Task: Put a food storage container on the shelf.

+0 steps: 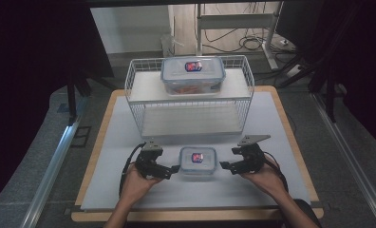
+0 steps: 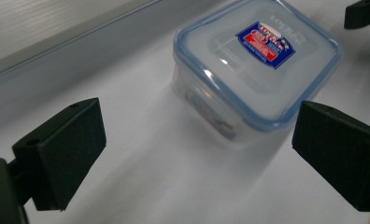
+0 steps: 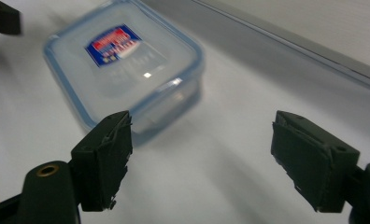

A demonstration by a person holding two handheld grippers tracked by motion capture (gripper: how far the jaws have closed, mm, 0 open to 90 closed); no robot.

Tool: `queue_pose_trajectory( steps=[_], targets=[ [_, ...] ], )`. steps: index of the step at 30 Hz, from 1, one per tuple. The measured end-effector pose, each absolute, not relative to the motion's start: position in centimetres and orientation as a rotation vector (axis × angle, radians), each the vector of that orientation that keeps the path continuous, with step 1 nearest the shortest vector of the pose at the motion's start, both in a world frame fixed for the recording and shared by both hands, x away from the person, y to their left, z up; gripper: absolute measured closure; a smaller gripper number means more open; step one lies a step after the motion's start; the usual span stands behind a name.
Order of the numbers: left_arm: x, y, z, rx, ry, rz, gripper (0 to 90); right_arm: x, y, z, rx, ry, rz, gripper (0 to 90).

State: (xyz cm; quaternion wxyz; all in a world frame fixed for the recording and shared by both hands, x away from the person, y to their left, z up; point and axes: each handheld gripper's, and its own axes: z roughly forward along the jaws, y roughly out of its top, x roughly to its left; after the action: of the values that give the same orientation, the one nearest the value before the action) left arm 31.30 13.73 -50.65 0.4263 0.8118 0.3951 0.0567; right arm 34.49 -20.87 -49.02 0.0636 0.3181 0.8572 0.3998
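Small clip-lid food box [image 1: 198, 161] sat on bench [image 1: 129, 190], looked light, stiff, slick plastic; best gripped by opposite side walls; left gripper [image 1: 171, 170] & right gripper [image 1: 225, 166] fingers apart, empty

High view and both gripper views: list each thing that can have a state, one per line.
Small box: lid on, upright on the table, between the claws, untouched.
Large box: lid on, resting on the wire rack's top shelf.
Wire rack: upright, lower shelf bare.
Left claw: open, holding nothing.
Right claw: open, holding nothing.
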Motion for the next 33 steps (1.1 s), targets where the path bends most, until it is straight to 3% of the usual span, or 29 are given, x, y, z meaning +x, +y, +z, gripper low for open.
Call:
queue_pose_trajectory(
  steps=[6, 15, 24, 33],
  targets=[
    [32.8, 12.8, -50.9, 2.037, 0.969, 0.047, 12.7, 35.2, -19.2, -49.3, 0.974, 2.648, 1.229, 18.6],
    [34.2, 11.3, -52.3, 2.005, 0.949, -0.145, 17.1, 36.2, -17.8, -50.2, 1.073, 2.76, 1.253, 17.3],
    [33.9, 11.1, -52.4, 2.007, 0.958, -0.175, 18.2, 36.6, -17.5, -51.0, 1.189, 2.842, 1.31, 20.9],
    [32.8, 12.0, -52.2, 1.979, 0.968, -0.189, 31.9, 35.4, -18.3, -50.7, 1.176, 2.818, 1.344, 36.8]
  ],
)
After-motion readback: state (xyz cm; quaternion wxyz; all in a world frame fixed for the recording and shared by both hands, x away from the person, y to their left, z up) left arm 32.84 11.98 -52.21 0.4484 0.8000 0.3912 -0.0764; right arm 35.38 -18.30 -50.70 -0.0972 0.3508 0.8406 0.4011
